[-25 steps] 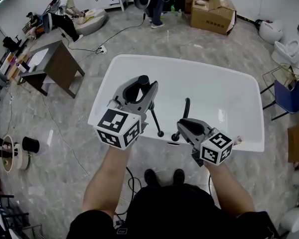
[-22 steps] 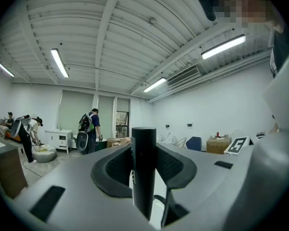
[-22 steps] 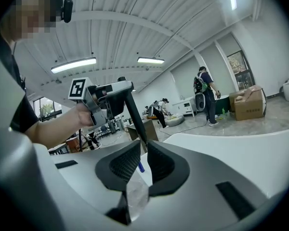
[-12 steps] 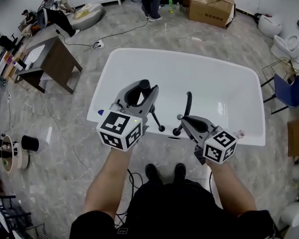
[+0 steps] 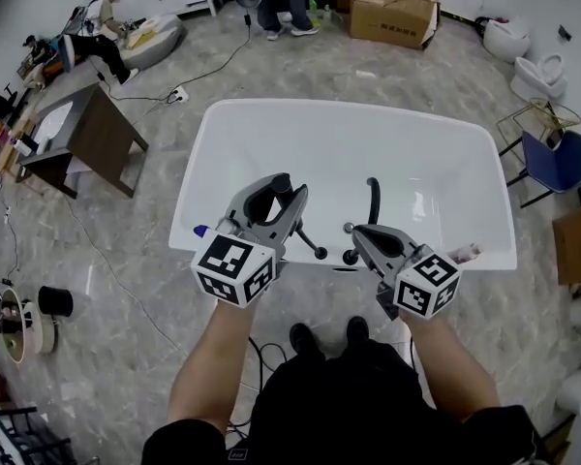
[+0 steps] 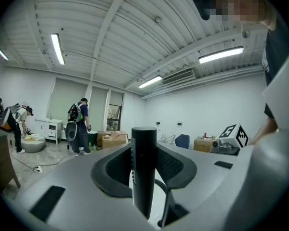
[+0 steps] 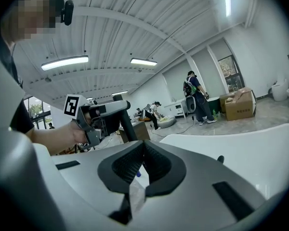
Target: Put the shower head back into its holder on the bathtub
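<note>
L gripper (image 5: 277,198), grey w/ a black-and-white marker cube, is clamped on the black cylindrical shower head (image 6: 144,172). Its pads press the handle from both sides, and the handle stands upright btwn them in the left gripper view. In the head view the shower head's thin lower end slants down-right. It ends over the near rim of the white rounded-rectangle bathtub (image 5: 300,114), just left of the black fixture (image 5: 350,256) on that rim and not seated in it. A black curved spout (image 5: 373,200) rises behind the fixture, over the tub's inside.

R gripper (image 5: 352,231), same make, has its jaws closed tip to tip w/ nothing btwn them. It sits right by the fixture, on its near-right side.

A small blue object (image 5: 200,230) lies on the rim left of the L gripper. Brown cardboard boxes (image 5: 392,13) and a dark brown table (image 5: 87,129) stand on the floor beyond the tub.
</note>
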Demonstrator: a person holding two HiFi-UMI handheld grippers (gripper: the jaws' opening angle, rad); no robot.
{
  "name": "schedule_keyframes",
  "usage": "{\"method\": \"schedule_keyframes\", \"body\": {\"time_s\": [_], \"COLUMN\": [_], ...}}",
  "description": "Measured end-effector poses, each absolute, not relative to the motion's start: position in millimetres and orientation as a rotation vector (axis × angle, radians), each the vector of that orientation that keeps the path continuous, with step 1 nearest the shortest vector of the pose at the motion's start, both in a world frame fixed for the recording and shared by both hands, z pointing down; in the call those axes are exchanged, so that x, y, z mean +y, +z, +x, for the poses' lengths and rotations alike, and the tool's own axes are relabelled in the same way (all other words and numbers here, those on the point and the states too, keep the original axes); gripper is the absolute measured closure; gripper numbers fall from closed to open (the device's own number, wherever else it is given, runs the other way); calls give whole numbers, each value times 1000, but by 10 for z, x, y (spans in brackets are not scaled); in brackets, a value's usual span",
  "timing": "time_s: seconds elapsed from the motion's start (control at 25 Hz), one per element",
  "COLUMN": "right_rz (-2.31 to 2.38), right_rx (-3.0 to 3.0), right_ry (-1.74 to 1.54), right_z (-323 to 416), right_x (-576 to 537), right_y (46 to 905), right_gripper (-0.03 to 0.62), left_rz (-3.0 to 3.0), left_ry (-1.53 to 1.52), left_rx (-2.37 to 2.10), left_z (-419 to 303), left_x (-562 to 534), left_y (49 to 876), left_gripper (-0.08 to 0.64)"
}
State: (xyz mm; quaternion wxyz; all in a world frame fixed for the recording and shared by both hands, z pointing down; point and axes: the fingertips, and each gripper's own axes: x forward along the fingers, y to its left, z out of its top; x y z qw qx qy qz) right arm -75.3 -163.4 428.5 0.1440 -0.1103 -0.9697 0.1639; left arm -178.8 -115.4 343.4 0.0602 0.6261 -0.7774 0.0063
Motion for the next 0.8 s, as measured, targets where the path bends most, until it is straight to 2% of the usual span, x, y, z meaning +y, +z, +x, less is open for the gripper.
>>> {"method": "schedule_keyframes", "body": {"time_s": [0.28, 0.8], "right_rz": [-260, -202], "right_rx": [-2778, -2778], "right_ry": [457, 533], "right_z": [-707, -681], "right_x": [-1483, -1885], "right_y": [4363, 4482], "right_gripper": [577, 577], "left_rz": [1938, 1914], "left_ry": [2, 138], "left_rx": [-2247, -2130], "left_z": [-1730, -1530], "left_x": [-1194, -1577], "left_y": [3755, 4340], "left_gripper": [420, 420]}}
